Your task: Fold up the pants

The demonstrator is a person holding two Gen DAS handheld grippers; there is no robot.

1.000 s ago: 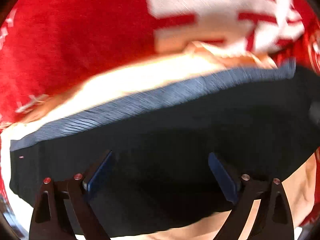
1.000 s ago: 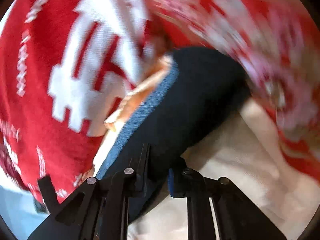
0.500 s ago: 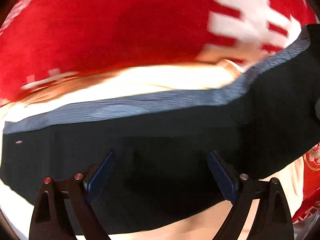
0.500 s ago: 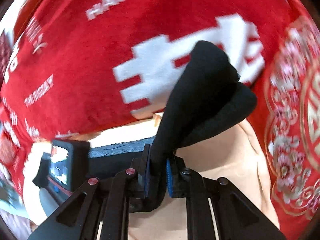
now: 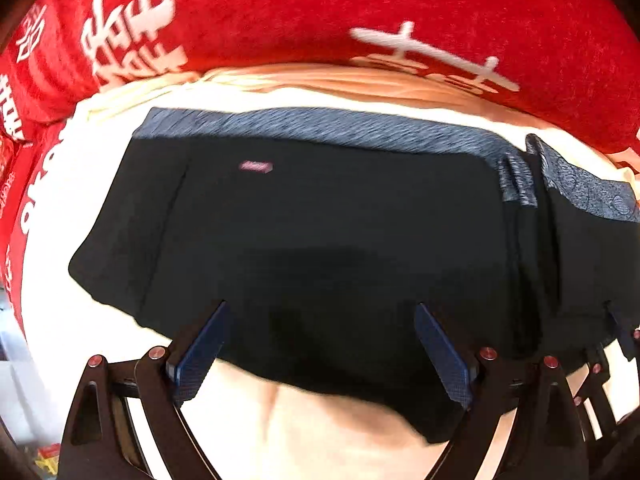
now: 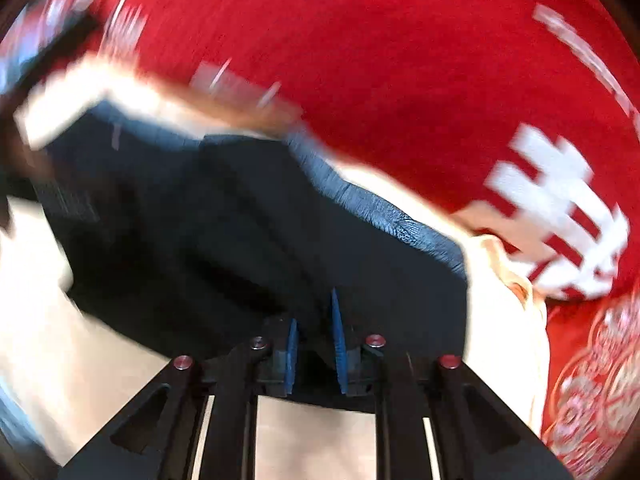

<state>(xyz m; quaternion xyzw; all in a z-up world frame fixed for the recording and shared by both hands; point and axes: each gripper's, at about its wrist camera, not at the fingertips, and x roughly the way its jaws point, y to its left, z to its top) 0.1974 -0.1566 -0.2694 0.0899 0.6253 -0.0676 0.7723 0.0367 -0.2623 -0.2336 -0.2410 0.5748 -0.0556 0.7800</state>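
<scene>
Pants (image 5: 320, 232) now lay doubled at frame centre, where half a second before the right gripper (image 6: 314, 344) had held one end aloft; its narrow jaws were opening off the cloth, while the left gripper (image 5: 320, 344) hung wide and empty, so this fold looked done.

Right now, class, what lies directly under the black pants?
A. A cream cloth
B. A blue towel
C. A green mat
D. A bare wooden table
A: pale cream cloth shows all round the pants, with a red cover beyond it.

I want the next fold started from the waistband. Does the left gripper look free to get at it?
Probably yes: the left gripper is open and empty above the pants, and nothing covers the waistband ahead of it.
</scene>
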